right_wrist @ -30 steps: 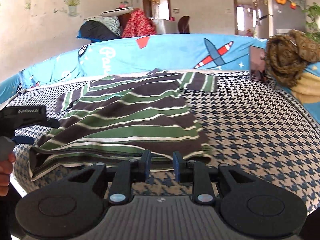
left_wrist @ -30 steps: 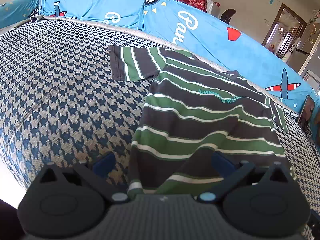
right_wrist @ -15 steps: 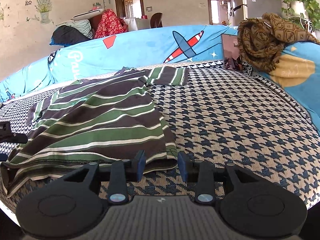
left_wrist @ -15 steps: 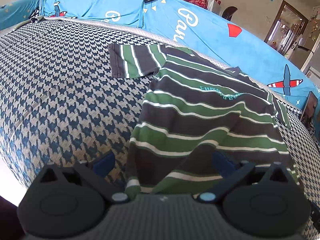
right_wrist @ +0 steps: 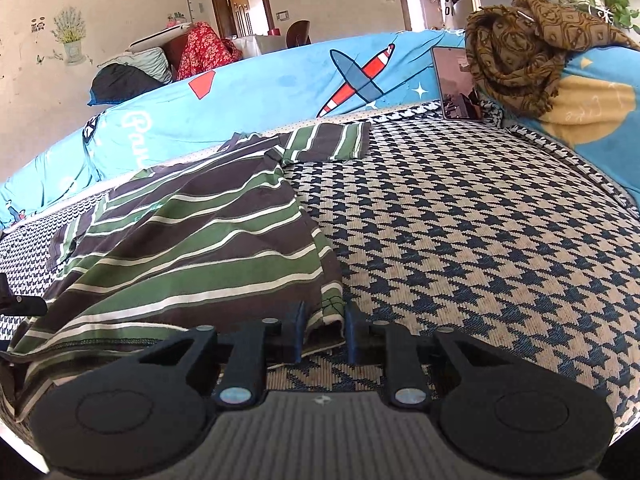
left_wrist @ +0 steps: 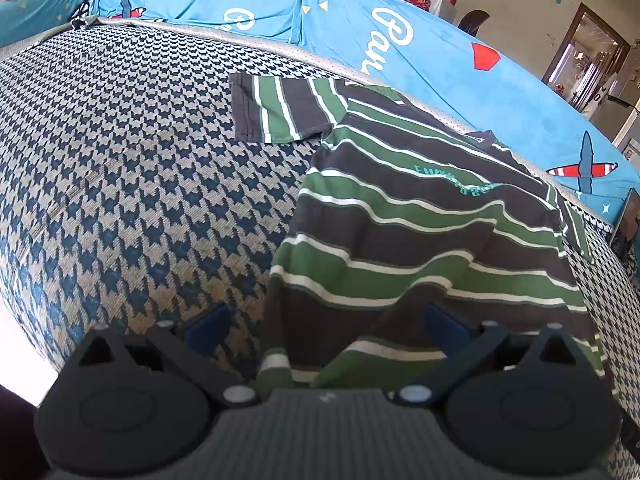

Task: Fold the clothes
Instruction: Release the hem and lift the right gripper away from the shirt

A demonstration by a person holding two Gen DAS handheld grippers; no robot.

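Lay spread, front up, on a blue-and-beige houndstooth sofa seat (left_wrist: 120,184): a striped T-shirt (left_wrist: 420,240) in broad dark brown and green bands parted by thin white lines, with small teal lettering across the chest. Reached with its collar end almost to the blue printed cover (left_wrist: 400,40) over the backrest, hem toward the cameras. Showed one short sleeve flat and squared off on the seat in the left wrist view, the other partly tucked along the far edge. Rippled in loose diagonal folds across the body rather than lying smooth; sagged at the near hem, where a stitched seam and a turned-up corner were visible in the right wrist view. Left hand-held gripper (left_wrist: 326,322) stood wide apart, one blue pad over bare houndstooth, the other over the fabric, the hem's side edge between them without being pinched. Right hand-held gripper (right_wrist: 324,324) was closing, its two blue pads close together around the hem's corner (right_wrist: 330,308); could not tell whether the pads already pressed on the cloth. Further back in the right wrist view, a phone (right_wrist: 458,84) leaned upright against the backrest, beside a crumpled brown patterned scarf (right_wrist: 528,44).
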